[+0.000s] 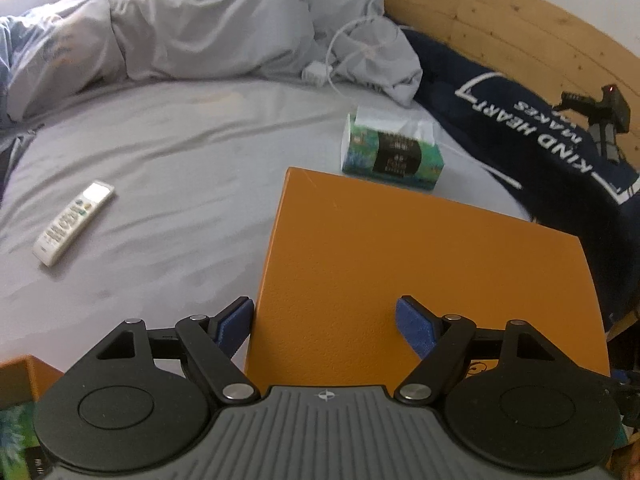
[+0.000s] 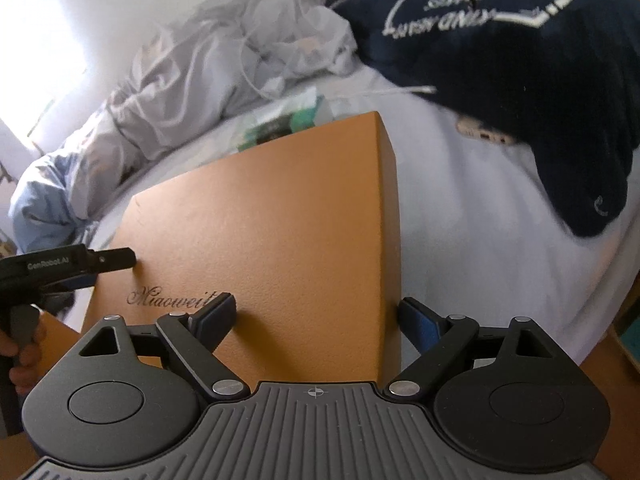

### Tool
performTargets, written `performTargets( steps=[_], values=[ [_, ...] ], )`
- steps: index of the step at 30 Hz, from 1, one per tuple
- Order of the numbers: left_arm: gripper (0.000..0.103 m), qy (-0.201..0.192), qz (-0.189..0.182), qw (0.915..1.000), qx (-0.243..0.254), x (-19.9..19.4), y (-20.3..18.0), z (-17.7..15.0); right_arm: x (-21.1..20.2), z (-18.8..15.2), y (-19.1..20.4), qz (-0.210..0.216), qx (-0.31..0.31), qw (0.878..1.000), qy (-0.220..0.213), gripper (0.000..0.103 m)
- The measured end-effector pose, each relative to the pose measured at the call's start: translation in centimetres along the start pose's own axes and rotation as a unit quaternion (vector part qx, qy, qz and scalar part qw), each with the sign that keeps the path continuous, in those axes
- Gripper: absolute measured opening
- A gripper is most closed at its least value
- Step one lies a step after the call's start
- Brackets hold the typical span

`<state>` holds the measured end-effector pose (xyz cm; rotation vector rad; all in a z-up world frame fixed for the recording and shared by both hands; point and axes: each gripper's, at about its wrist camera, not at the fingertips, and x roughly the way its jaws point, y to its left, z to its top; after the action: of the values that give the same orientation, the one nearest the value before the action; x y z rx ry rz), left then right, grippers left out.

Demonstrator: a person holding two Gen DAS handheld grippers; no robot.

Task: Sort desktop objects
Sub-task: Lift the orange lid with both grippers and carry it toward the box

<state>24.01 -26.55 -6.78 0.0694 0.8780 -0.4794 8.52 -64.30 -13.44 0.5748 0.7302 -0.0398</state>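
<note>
**Bed surface with orange box lid, two claws at its near corners**

Left claw: blue pads spread wide, straddling the near left edge of the orange lid; left finger outside the edge, right finger over the top face. Whether the pads touch it cannot be told.

Right claw: fingers spread, straddling the near right corner of the same lid; one finger over the top face by the script lettering "Miaoweit", the other outside the side wall. Contact cannot be told.

Orange lid: flat, textured top, held above the bed between both claws. A second orange box corner sits at the lower left of the left wrist view, with a green patterned item inside.

Bed sheet: pale grey, lightly creased.

Remote control: white, lying flat on the sheet, well apart from the lid to its left.

Tissue pack: green and blue print, white tissue at top, just beyond the lid's far edge.

Duvet: crumpled grey, at the head of the bed; white charger and cable lying against it.

Navy garment: white lettering, at the right; a phone partly under it.

Headboard: light knotty wood, white wall behind
</note>
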Motion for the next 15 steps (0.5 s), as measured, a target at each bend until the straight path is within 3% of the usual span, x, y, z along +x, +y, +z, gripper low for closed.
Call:
performTargets(
  steps=[10,15],
  values=[
    [0.082,-0.07,-0.008,0.9975,-0.006,-6.4,-0.6,1.3,-5.6,2.9,2.4,0.023,-0.012,0.997,-0.075,0.09],
    [0.082,-0.1,-0.003,0.9949,-0.009,-10.1,-0.2,1.3,-8.2,3.3,4.7,0.039,-0.036,0.994,-0.091,0.09]
  ],
)
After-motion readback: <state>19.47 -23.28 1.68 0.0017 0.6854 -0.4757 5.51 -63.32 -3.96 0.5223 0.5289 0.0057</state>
